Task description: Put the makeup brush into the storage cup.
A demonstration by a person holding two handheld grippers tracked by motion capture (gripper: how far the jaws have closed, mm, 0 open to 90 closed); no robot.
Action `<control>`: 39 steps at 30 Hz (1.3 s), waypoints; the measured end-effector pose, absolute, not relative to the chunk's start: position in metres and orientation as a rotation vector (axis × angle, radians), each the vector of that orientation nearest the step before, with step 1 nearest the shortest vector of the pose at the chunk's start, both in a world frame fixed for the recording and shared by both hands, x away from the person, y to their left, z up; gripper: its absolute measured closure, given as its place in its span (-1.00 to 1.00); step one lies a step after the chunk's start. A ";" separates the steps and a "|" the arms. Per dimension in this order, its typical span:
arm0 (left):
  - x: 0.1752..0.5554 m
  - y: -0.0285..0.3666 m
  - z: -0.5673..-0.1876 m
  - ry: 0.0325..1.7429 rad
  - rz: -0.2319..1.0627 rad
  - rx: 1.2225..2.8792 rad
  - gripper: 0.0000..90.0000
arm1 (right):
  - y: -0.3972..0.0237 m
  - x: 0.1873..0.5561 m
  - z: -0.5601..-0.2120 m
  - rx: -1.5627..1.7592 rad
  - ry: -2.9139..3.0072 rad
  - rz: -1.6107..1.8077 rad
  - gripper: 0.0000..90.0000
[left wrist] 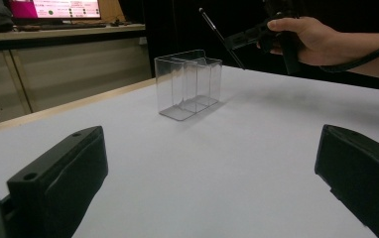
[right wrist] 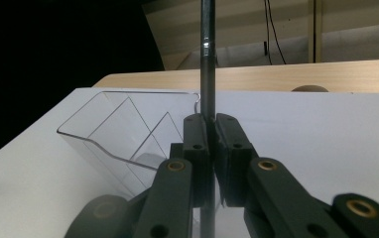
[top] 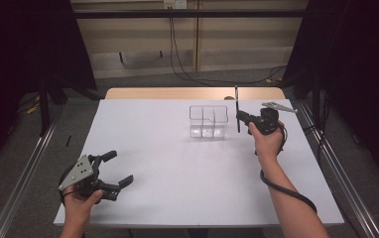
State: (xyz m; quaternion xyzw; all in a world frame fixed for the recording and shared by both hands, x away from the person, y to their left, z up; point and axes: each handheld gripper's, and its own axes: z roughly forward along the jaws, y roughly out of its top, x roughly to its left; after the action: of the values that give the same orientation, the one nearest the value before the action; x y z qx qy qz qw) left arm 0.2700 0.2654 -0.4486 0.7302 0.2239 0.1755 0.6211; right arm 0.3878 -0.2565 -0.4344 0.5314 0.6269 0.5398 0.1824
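A clear plastic organizer (top: pixel 208 121) with several compartments stands on the white table (top: pixel 177 163), past its middle. My right gripper (top: pixel 239 116) is shut on a thin black pen (top: pixel 237 106), held upright just to the right of the organizer. In the right gripper view the pen (right wrist: pixel 208 59) rises between the closed jaws, with the organizer (right wrist: pixel 128 134) just beyond and to the left. My left gripper (top: pixel 116 169) rests open near the table's front left corner, nothing between its jaws. From there the organizer (left wrist: pixel 188 84) and the pen (left wrist: pixel 221 37) show farther off.
A wooden strip (top: pixel 192 93) borders the table's far edge. Dark curtains hang on both sides, and cables (top: pixel 177 54) trail over the floor behind. A monitor (left wrist: pixel 53 9) glows on a desk in the left gripper view.
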 end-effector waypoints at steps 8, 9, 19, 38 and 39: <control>0.270 0.265 -0.449 0.515 0.404 1.679 -1.00 | -0.257 0.386 -0.434 1.475 1.735 1.541 0.88; 0.270 0.265 -0.449 0.514 0.404 1.679 -1.00 | -0.257 0.386 -0.434 1.473 1.732 1.544 0.88; 0.270 0.267 -0.448 0.521 0.410 1.671 -1.00 | -0.256 0.384 -0.432 1.423 1.686 1.573 0.88; 0.270 0.266 -0.449 0.524 0.408 1.667 -1.00 | -0.252 0.383 -0.427 1.332 1.615 1.624 0.88; 0.270 0.266 -0.449 0.524 0.409 1.667 -1.00 | -0.252 0.383 -0.427 1.332 1.618 1.628 0.88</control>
State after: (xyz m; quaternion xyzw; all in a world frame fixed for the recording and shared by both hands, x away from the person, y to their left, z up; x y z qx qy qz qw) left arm 0.2700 0.2661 -0.4487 0.7262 0.2282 0.1779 0.6237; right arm 0.3830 -0.2515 -0.4271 0.4870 0.5916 0.5953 0.2417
